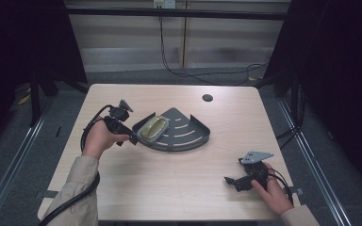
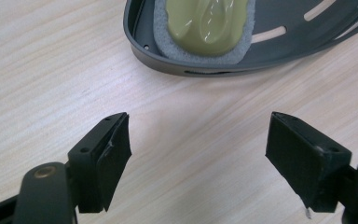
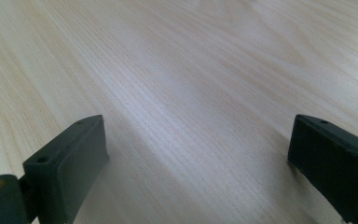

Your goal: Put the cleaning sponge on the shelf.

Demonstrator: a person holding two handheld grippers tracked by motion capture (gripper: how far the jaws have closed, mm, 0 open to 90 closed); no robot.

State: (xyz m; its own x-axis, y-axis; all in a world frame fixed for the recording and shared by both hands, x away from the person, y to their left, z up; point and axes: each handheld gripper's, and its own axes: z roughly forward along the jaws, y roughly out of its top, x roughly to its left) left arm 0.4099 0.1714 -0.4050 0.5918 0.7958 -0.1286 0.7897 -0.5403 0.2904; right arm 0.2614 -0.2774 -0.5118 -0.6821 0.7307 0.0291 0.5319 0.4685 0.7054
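Holding the left gripper [image 1: 133,140] with jaws spread wide and empty, we keep it just beside the dark corner tray's [image 1: 195,136] left rim. Inside that tray, at its left end, lies the yellow-green piece on grey foam [image 1: 153,128]. Well apart, the right gripper [image 1: 228,180] rests low over the table [image 1: 169,188], jaws wide and empty.

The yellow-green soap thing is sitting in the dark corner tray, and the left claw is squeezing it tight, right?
Not quite. The yellow-green soap thing does sit in the dark corner tray, but the left claw isn't squeezing it. The left gripper view shows its jaws wide open over bare table, short of the tray.
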